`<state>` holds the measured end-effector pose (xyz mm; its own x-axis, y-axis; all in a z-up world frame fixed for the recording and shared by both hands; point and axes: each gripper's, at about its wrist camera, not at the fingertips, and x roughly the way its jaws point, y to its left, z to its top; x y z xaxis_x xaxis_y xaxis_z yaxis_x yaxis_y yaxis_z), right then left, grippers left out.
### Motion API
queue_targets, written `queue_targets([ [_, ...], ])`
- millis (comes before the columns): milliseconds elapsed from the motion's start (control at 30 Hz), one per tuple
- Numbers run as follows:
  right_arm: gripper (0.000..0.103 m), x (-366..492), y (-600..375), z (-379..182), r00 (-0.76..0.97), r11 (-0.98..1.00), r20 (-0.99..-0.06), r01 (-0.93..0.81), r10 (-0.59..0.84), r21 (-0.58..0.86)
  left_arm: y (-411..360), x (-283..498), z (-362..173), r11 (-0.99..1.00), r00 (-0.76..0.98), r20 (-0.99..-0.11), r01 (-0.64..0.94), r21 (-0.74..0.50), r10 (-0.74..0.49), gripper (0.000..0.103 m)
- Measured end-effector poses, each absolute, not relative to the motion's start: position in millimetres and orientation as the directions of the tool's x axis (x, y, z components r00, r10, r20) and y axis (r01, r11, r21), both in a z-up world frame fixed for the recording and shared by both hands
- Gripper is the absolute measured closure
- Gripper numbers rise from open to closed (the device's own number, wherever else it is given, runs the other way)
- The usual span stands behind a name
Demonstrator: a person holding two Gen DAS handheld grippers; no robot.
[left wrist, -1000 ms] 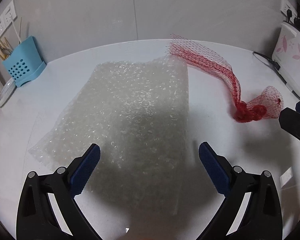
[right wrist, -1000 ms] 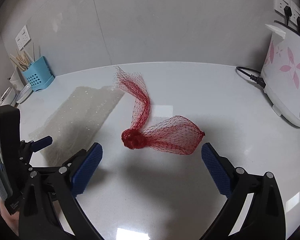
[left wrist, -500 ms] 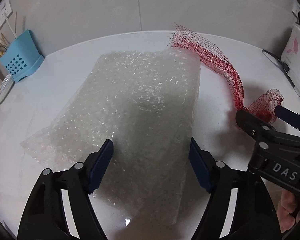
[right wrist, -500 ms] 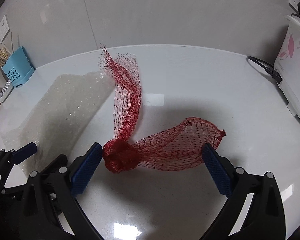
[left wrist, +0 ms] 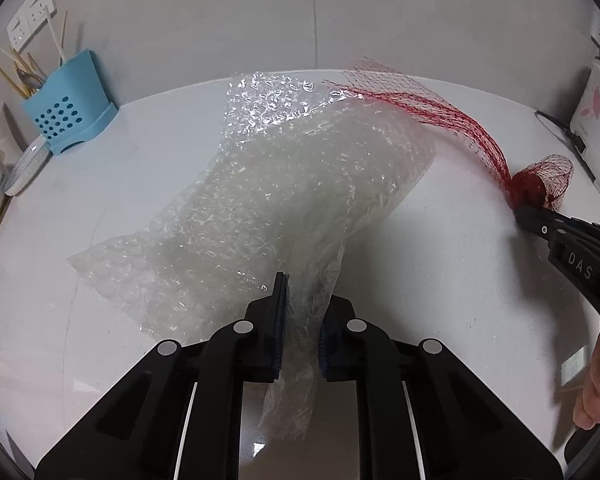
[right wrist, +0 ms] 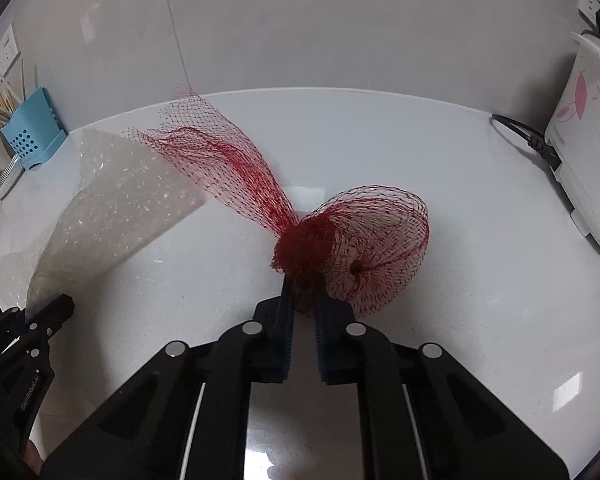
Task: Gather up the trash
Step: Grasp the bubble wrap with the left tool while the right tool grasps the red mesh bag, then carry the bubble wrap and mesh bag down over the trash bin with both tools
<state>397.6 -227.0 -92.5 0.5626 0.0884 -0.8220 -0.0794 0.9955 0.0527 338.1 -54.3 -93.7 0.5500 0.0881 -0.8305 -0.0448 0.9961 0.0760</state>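
A clear sheet of bubble wrap [left wrist: 284, 196] is pinched at its near edge by my left gripper [left wrist: 302, 312], which is shut on it and lifts that edge off the white counter [left wrist: 140, 140]. The sheet also shows in the right wrist view [right wrist: 120, 208]. A red mesh net bag [right wrist: 340, 232] lies to its right, bunched in a knot. My right gripper [right wrist: 303, 296] is shut on that knot. The net's long tail trails back toward the bubble wrap [left wrist: 420, 108]. The right gripper shows at the right edge of the left wrist view [left wrist: 536, 216].
A blue utensil holder [left wrist: 68, 108] with chopsticks stands at the back left by the wall. A white flowered appliance [right wrist: 584, 132] with a black cord [right wrist: 524, 136] stands at the right. Wall sockets are on the left wall [left wrist: 32, 12].
Both grippers have closed: the left on the near edge of the bubble wrap, which now bunches and lifts, and the right on the knot of the red net, whose pouch has swung up.
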Motion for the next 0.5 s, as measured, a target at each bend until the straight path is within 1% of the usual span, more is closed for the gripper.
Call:
queue_targets([
  [233,0.098,377,-241,-76,0.589,0.996,-0.803,-0.07,0.087,0.057,-45,323,-87,0.996,0.555,-0.827,-0.061,0.065,0.088,0.091],
  [500,0.098,345,-257,-48,0.622,0.995,-0.776,-0.048,0.101,0.091,-38,292,-65,0.996,0.578,-0.811,-0.07,0.058,0.088,0.091],
])
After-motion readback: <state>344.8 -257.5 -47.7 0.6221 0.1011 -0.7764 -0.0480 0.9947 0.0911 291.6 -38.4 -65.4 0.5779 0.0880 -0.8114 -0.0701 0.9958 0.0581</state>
